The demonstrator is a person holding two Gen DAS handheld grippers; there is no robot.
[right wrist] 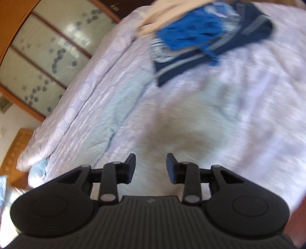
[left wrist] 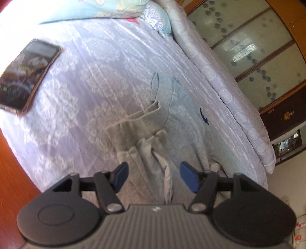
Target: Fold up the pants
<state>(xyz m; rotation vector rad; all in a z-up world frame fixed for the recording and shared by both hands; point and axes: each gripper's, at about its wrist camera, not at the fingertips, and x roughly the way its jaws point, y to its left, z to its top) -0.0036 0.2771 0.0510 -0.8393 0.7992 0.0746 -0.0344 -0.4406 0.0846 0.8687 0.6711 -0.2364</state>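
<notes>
Phone (left wrist: 28,76) and clothes pile (right wrist: 200,38) flank pants (left wrist: 153,138).

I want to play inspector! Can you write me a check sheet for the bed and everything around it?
Surface: bed with lilac patterned bedspread.
Job's things: grey pants lie crumpled, not yet folded.
Clutter: phone on the bedspread; pillow at the far end; pile of blue clothes in the right wrist view.
Grippers: left gripper open above the pants, holding nothing; right gripper open, empty, over a blurred pale patch.
Cables: nothing seen.
Surroundings: wardrobe with frosted flowered panels; wooden floor.
</notes>
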